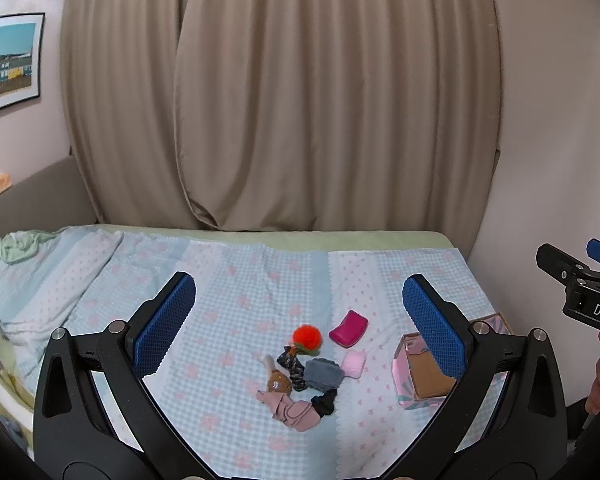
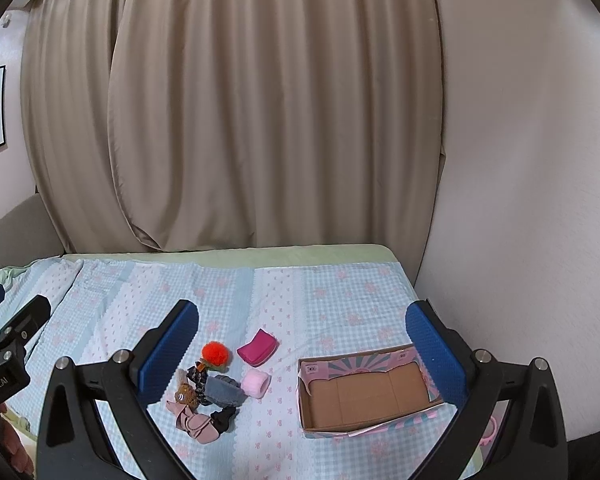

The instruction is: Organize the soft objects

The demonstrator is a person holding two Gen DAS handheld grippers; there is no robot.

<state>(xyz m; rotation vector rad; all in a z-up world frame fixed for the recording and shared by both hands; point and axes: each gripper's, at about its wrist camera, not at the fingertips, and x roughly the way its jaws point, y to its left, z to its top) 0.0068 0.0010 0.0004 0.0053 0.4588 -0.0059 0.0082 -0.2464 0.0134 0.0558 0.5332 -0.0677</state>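
Soft things (image 2: 216,392) lying heaped on bed left of empty box (image 2: 364,394), nearer left tool (image 1: 296,312), both tools (image 2: 300,344) gaping apart.

The bed's quilted cover (image 2: 332,304) is pale blue gingham with pink flowers and white dotted stripes, over a light green sheet (image 2: 260,254). On it lie a fluffy orange-red pompom (image 2: 216,353), a magenta pouch (image 2: 258,347), a pale pink fuzzy roll (image 2: 255,384), a grey-blue folded cloth (image 2: 226,391) and a dusty-pink fabric piece (image 2: 194,420). The open cardboard box (image 2: 364,394) is brown inside, pink and teal striped outside. Beige pleated curtains (image 2: 240,112) hang behind. Both grippers' fingers (image 2: 168,346) carry blue textured pads.
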